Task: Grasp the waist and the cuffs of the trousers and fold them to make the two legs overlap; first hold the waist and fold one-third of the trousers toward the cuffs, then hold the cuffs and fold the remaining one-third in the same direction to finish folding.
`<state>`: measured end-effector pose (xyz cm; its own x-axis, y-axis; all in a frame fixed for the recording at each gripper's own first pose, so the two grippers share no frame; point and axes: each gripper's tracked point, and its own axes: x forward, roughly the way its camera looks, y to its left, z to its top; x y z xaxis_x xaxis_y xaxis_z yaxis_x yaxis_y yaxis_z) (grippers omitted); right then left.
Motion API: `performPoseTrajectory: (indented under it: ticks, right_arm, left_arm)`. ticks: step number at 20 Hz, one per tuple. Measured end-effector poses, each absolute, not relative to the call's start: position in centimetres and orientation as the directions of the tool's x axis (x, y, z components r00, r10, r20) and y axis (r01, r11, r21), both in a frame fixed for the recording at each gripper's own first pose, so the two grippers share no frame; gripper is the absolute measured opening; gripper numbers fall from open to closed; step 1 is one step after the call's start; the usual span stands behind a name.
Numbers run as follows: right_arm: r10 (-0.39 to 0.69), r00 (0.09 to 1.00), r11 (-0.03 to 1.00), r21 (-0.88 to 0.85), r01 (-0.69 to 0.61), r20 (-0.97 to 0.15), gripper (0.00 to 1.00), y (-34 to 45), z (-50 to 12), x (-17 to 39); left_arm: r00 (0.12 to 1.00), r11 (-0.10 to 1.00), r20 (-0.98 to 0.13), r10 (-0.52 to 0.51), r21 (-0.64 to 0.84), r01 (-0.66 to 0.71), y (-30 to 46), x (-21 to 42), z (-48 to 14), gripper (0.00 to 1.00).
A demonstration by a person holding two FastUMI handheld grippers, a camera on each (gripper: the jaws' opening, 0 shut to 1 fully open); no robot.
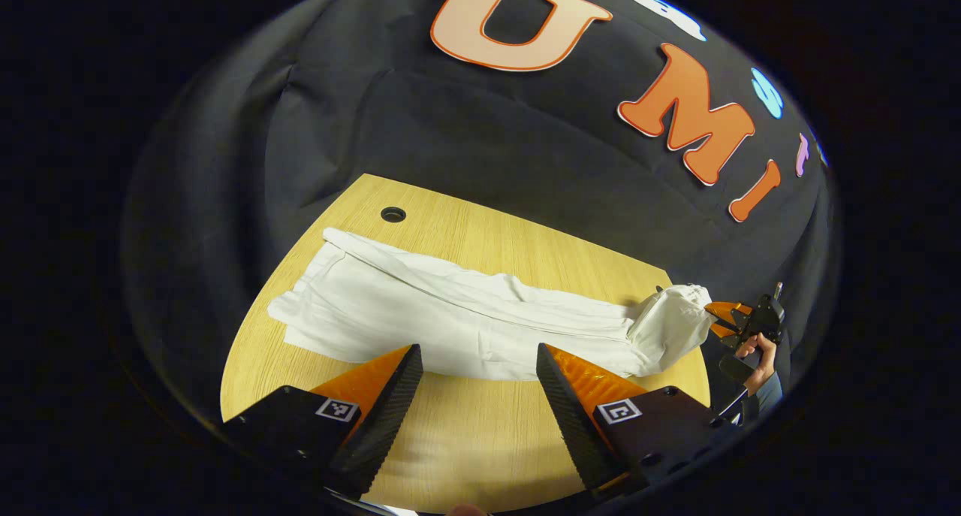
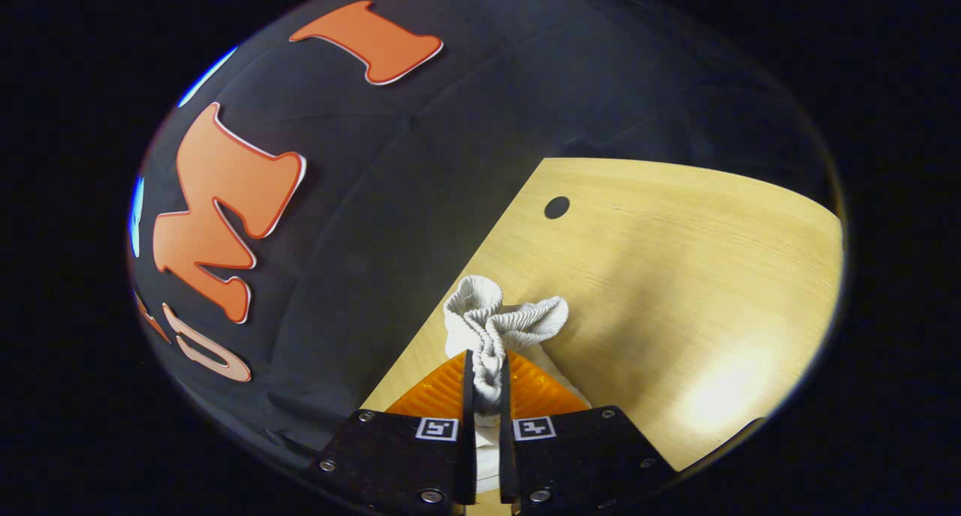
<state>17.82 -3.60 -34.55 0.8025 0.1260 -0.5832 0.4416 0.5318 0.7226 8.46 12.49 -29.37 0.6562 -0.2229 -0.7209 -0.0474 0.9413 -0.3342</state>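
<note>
One pair of white trousers (image 1: 450,313) on the desk (image 1: 480,433), laid out lengthwise across it, legs overlapped; cuff end toward the desk's far-left corner, waist (image 2: 495,321) end at the right edge; two tongs in play; left tongs (image 1: 480,381) released, jaws spread wide, hovering above bare desk just beside the near long edge of the trousers, touching nothing; right tongs (image 2: 486,384) clenched on the ribbed elastic waist, fabric bunched between both fingers and fanning out above the tips; seen from the left gripper view, right tongs (image 1: 713,322) sit at the right desk edge with the waist end lifted and crumpled, one hand (image 1: 754,354) with a dark sleeve on the handle; desk: light wood grain, one round cable hole (image 1: 393,215) near the far corner by the cuffs, glare patch on the bare wood in the right gripper view; booth wall (image 1: 465,125): black cloth, creased, right behind the desk
</note>
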Motion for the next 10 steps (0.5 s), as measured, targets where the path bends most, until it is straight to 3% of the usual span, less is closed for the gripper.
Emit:
performPoseTrajectory:
  ticks: [10]
  right_arm:
    - [0.191,0.801,0.541,0.742,0.396,-0.567,0.12,-4.0,-34.1,17.7]
  left_arm:
    - [0.635,0.932,-0.739,-0.222,-0.352,-0.084,8.6,5.7,-33.1,0.99]
